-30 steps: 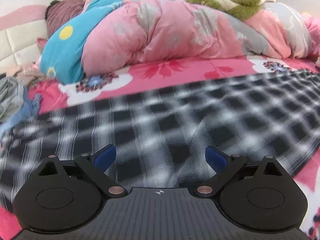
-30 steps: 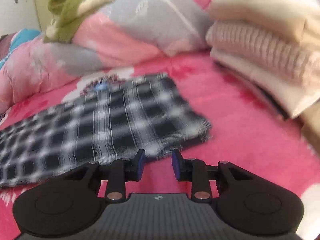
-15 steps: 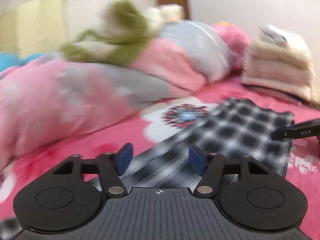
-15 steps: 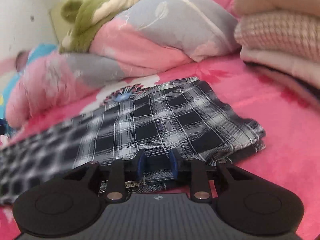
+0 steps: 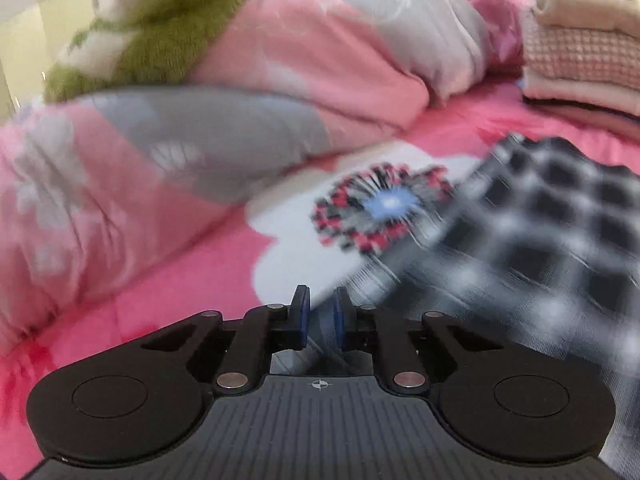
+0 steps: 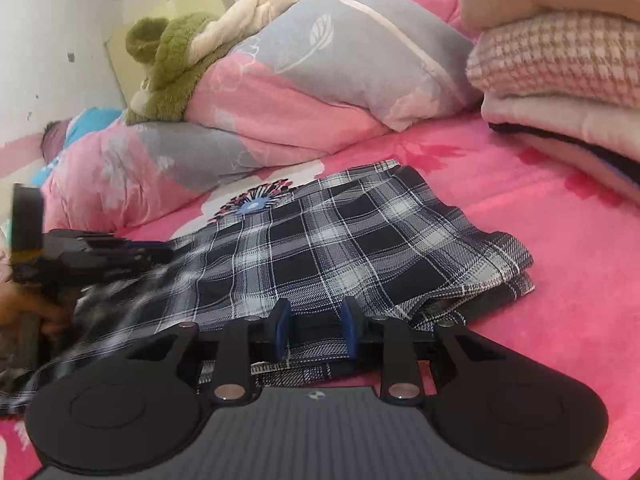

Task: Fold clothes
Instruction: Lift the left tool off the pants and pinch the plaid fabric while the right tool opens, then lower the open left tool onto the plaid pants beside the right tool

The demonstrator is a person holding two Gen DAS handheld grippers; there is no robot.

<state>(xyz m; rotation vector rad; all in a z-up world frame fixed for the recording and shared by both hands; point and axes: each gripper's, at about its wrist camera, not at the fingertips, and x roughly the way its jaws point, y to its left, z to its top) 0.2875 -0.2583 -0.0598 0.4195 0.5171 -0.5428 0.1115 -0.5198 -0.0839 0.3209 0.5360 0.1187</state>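
My left gripper [image 5: 319, 312] has its jaws just closing, now nearly pressed together, with a thin blurred strip of plaid cloth between the blue pads; looks pinched. The left view is smeared. The plaid garment [image 5: 540, 248] fills that view from 2 to 4 o'clock and runs down into the jaws at 6.

My right gripper [image 6: 314, 330] sits at 6 o'clock of its own view, jaws partly closed on the near hem of the plaid garment [image 6: 344, 240], folded edge bunched between the pads. The garment lies folded over on the pink bedsheet [image 6: 560, 248], centre frame, layers stacked at its 3 o'clock corner. The left gripper [image 6: 100, 256] shows at 9 o'clock, blurred, at the garment's far end, a hand [image 6: 28, 312] below it.

Pink-and-grey duvet [image 6: 300, 92] heaped at 12, green plush [image 6: 172, 60] on it at 11. Stack of folded knits [image 6: 560, 64] at 2 o'clock, apart from the garment. Flower print [image 5: 384, 208] on the sheet just beside the garment's edge.
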